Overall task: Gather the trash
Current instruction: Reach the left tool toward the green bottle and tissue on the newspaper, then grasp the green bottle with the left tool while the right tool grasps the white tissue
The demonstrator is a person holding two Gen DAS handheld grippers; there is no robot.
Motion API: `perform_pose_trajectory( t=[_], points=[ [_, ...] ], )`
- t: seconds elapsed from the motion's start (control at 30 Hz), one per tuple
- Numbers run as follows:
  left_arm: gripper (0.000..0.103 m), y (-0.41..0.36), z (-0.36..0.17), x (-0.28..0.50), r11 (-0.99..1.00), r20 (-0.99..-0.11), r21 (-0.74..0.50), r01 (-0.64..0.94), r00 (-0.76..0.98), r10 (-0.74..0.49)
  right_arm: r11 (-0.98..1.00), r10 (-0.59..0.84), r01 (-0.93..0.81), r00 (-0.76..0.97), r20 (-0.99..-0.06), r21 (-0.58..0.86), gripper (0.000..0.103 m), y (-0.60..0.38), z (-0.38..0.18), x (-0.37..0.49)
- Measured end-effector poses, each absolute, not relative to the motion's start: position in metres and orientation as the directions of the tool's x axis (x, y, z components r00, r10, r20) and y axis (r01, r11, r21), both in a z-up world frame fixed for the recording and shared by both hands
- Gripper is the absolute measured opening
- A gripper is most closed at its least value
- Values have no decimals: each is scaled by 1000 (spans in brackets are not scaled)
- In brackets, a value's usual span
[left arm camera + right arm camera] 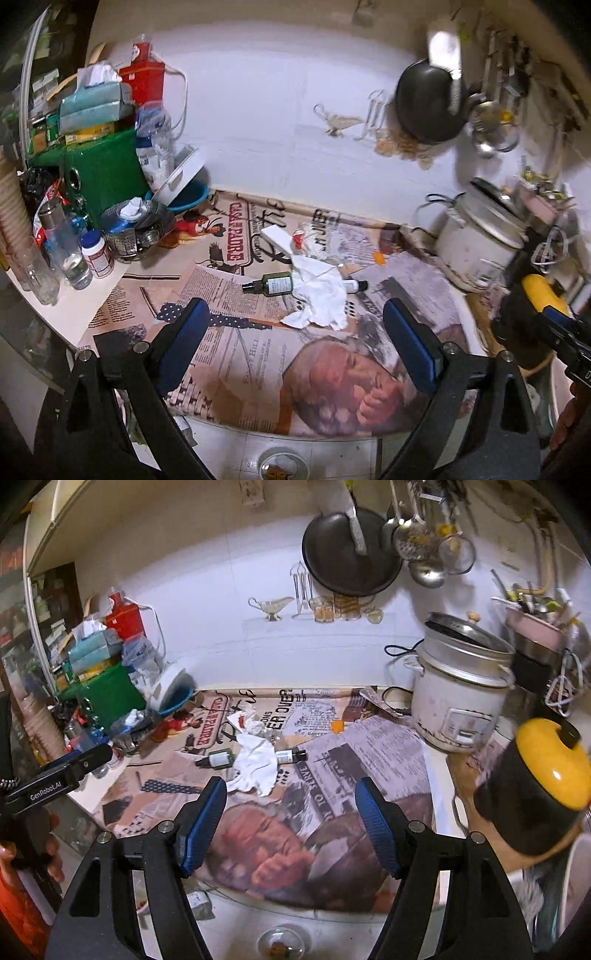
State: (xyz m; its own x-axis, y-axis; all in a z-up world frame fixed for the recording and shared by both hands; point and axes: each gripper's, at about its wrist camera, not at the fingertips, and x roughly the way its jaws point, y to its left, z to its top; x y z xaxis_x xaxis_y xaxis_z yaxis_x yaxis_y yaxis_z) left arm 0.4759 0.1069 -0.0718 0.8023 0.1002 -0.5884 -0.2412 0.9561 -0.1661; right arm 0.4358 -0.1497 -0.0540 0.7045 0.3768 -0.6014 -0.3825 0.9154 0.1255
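Note:
A crumpled white tissue (320, 295) lies on the newspaper-covered counter (229, 354), also in the right wrist view (256, 764). A green spray bottle (271, 284) lies to its left, and shows too in the right wrist view (216, 758). A small white bottle (354, 286) lies to its right, as in the right wrist view (291, 755). A white wrapper with red (295, 238) and an orange scrap (378, 258) lie behind. My left gripper (295, 314) is open and empty, just short of the tissue. My right gripper (291, 794) is open and empty, nearer than the tissue.
A rice cooker (458, 694) stands at the right, a yellow-lidded black pot (535, 779) nearer. At the left are a green box (99, 173), tissue packs, bottles (96, 253) and a steel drainer (133, 229). A pan (351, 554) and ladles hang on the wall.

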Motion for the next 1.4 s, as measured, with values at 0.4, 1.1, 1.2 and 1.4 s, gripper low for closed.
perform_pose_trajectory(
  t=[0.4,1.1,1.2,1.4],
  points=[
    [86,133,-143,594,971,-737,-123,-207,674,51,916,374,-356,596,-711,184,69,-113,-107,523],
    [54,183,-248,733,971,-852,-230,-63,495,-170,952,294,-203,408,-864,229,69,-21,-211,615],
    [48,187,-250,737,970,-847,-237,-56,500,-178,945,317,-208,389,-865,253,69,-10,-218,621],
    [24,204,-247,738,959,-837,-280,-49,502,-219,931,352,-217,322,-879,293,69,15,-240,635]
  ],
)
